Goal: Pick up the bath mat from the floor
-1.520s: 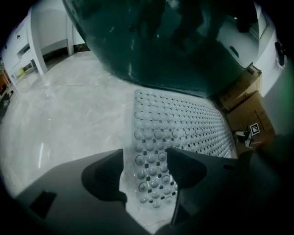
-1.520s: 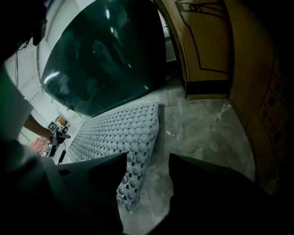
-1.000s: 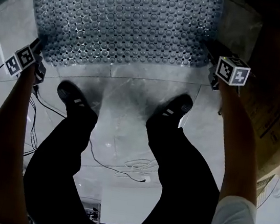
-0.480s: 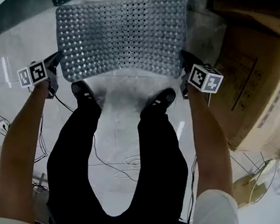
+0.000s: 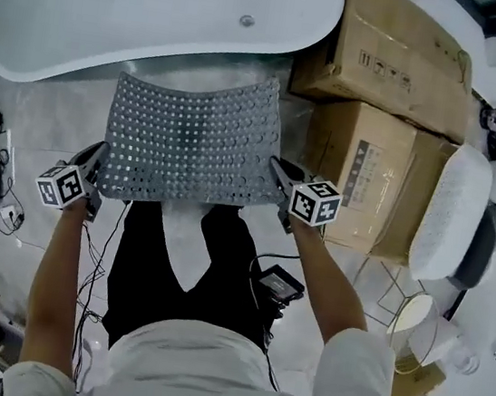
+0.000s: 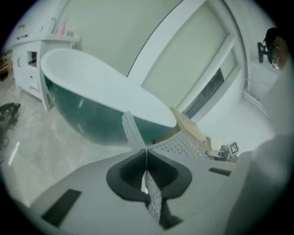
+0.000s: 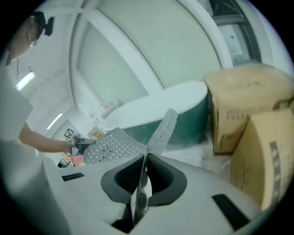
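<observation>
White bathtub (image 5: 119, 10) and cardboard boxes (image 5: 387, 56) behind, grey bath mat (image 5: 191, 143) held spread (perforated all over), left tool (image 5: 98, 155) clamped on one near corner, right tool (image 5: 279, 169) clamped on the other

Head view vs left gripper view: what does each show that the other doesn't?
Head view only: the whole bath mat stretched between the left tongs and right tongs, the drain, the person's legs. Left gripper view only: its own jaws shut on the mat's edge, and the dark green outside of the bathtub. Both: bath mat, bathtub, right tongs.
</observation>
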